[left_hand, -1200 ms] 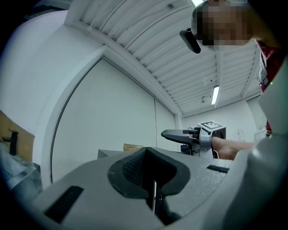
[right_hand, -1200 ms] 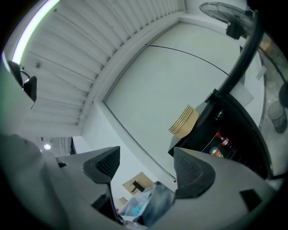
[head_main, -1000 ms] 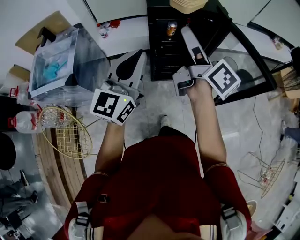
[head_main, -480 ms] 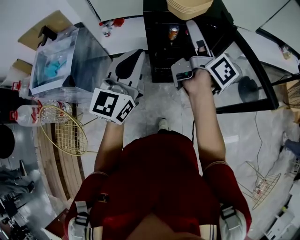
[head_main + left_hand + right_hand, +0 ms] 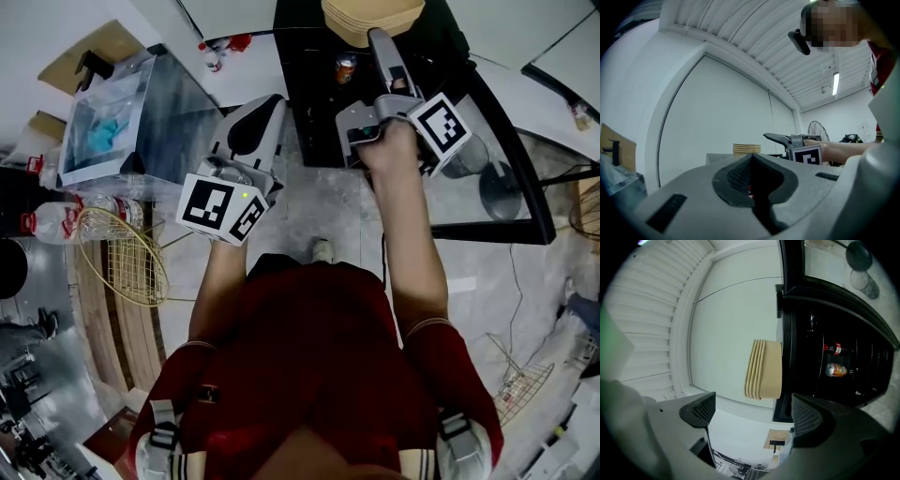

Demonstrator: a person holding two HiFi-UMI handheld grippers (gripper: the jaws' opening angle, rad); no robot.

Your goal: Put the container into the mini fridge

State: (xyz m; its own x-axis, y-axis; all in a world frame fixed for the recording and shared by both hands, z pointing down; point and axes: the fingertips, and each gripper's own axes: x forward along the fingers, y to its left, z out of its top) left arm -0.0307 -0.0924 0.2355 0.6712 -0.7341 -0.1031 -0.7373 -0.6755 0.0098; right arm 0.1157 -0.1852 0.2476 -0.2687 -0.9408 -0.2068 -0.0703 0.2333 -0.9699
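Note:
A stack of tan containers sits on top of the black mini fridge. The fridge is open, with an orange can on a shelf inside. My right gripper reaches toward the fridge top just below the stack. In the right gripper view its jaws are opening wide with nothing between them, and the stack lies ahead. My left gripper hangs lower left of the fridge, its pads shut together on nothing.
The fridge's glass door swings open to the right. A clear plastic box stands on the left, with a wire basket and bottles below it. A cola bottle lies inside the fridge.
My right gripper has moved up and forward, closer to the fridge top and the tan stack. The left gripper has barely shifted.

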